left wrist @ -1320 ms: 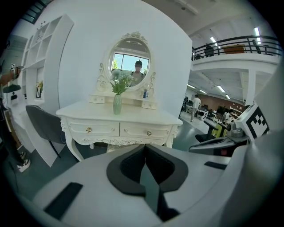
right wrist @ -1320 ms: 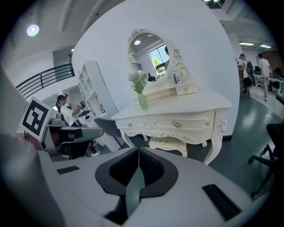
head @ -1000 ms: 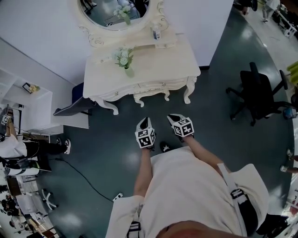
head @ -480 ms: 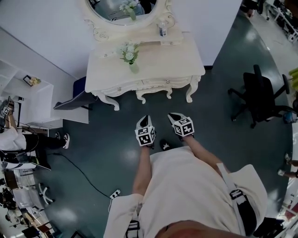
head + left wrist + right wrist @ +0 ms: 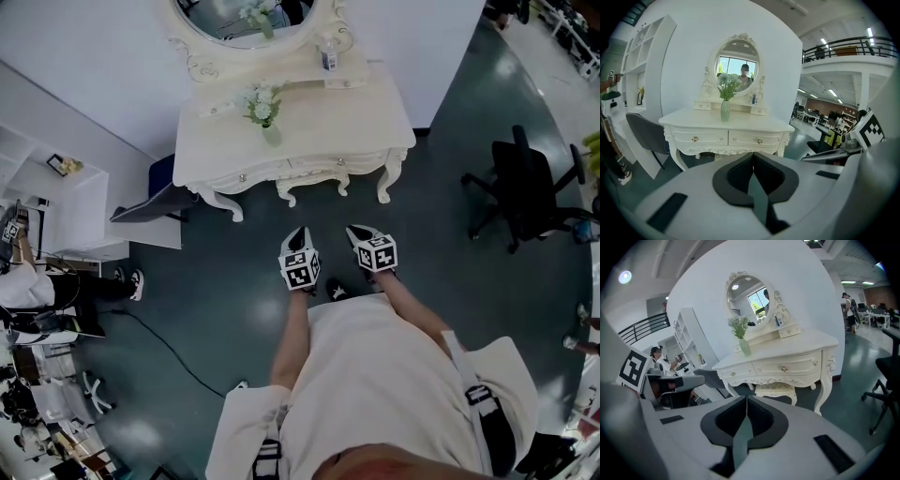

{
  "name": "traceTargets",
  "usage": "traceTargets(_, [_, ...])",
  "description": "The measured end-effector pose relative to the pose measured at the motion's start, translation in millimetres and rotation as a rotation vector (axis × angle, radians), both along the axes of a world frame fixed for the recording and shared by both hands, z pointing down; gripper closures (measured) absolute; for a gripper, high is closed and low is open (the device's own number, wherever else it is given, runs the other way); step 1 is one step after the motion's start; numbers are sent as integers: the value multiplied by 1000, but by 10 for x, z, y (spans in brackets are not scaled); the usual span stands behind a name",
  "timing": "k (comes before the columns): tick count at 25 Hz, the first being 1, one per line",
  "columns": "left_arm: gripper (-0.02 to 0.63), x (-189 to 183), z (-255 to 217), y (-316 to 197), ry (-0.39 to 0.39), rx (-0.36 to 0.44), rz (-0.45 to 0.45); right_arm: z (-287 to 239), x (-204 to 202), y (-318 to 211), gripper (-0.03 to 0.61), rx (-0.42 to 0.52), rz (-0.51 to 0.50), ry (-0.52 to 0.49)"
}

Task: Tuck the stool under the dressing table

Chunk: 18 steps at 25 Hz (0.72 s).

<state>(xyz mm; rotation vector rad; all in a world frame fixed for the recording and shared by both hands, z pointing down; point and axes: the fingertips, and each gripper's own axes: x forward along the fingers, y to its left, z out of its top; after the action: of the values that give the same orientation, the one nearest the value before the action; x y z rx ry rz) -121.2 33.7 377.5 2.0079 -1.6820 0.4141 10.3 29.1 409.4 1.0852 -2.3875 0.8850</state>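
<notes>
- The cream dressing table (image 5: 309, 141) with carved legs stands against a white wall. In the head view it sits slightly further up and to the right than a second ago; otherwise the scene is unchanged.
- A black office chair (image 5: 525, 187) stands well apart on the dark floor (image 5: 225, 281), to the table's right.
- A grey chair (image 5: 150, 202) sits just beside the table's left end.
- The matching stool (image 5: 776, 389) is tucked under the middle of the table, below the drawers and between the front legs. From above, only its curved front edge pokes out. It lies as it did a second ago.
- An oval mirror (image 5: 246, 21) in a carved frame rises from the back of the table.
- The left gripper (image 5: 299, 232) and right gripper (image 5: 356, 232) are held side by side in front of the stool, near it but not touching. Both point at the table. Each has its jaws pressed together with nothing between them, as before.
- A green vase of white flowers (image 5: 267, 111) stands on the tabletop, left of centre.
</notes>
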Motion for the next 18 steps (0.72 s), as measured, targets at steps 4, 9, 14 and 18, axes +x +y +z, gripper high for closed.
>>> traceTargets(4, [597, -45, -5, -5, 5, 2, -2, 13, -58, 32, 534, -5, -18, 8])
traceTargets(9, [598, -115, 57, 52, 15, -18, -7, -8, -193, 93, 534, 22, -67, 28])
traceTargets(14, [598, -169, 82, 45, 11, -21, -1, -45, -181, 34, 534, 60, -45, 42])
traceTargets(18, [598, -175, 107, 44, 16, -18, 1, -44, -159, 10, 534, 71, -33, 42])
